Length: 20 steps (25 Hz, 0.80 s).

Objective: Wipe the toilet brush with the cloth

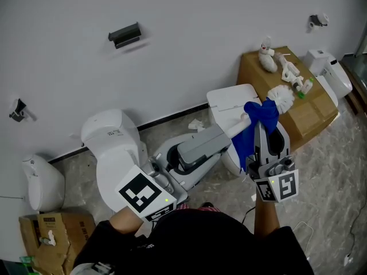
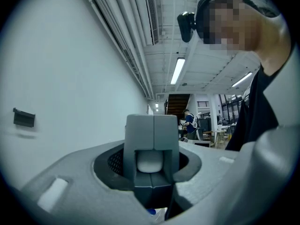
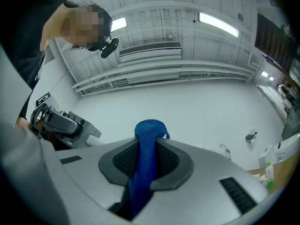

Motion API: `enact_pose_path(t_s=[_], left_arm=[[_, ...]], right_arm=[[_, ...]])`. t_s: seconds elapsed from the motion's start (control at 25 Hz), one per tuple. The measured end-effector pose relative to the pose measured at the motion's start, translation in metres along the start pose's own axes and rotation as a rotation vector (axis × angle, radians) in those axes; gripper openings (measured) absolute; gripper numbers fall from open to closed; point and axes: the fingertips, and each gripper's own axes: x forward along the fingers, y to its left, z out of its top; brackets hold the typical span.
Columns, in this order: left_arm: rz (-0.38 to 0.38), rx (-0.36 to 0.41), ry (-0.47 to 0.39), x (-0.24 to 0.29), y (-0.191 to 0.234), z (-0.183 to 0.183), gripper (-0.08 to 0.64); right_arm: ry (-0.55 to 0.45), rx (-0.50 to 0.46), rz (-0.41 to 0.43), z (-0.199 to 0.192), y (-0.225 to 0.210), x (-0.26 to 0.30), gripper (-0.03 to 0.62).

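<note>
Left hand-held gripper clamps the toilet brush by its handle, the bristle head raised above a white toilet. Right hand-held gripper pinches the blue cloth, which is draped against the brush's neck.

Blue cloth bunched against white toilet brush.

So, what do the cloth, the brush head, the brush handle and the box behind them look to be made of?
Cloth: blue fabric with a matte finish; a fine ribbed weave shows.
Brush head: white and fuzzy-edged, probably plastic bristles.
Handle: smooth grey surface with a slight sheen, seemingly moulded plastic.
Box: flat matte brown with folded edges, most likely cardboard.
</note>
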Motion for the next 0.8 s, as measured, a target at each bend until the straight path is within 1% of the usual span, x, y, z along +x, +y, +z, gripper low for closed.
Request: enact_pose_path(t_s=[0.32, 0.6, 0.8], left_arm=[[-0.015, 0.004, -0.01, -0.005, -0.001, 0.003, 0.167], [-0.023, 0.004, -0.011, -0.006, 0.0, 0.002, 0.167], [-0.015, 0.002, -0.01, -0.006, -0.002, 0.0, 0.167]], right_arm=[[-0.006, -0.042, -0.023, 0.005, 0.001, 0.0, 0.064], [-0.002, -0.034, -0.041, 0.002, -0.004, -0.001, 0.064], [0.013, -0.038, -0.054, -0.001, -0.01, -0.002, 0.064]])
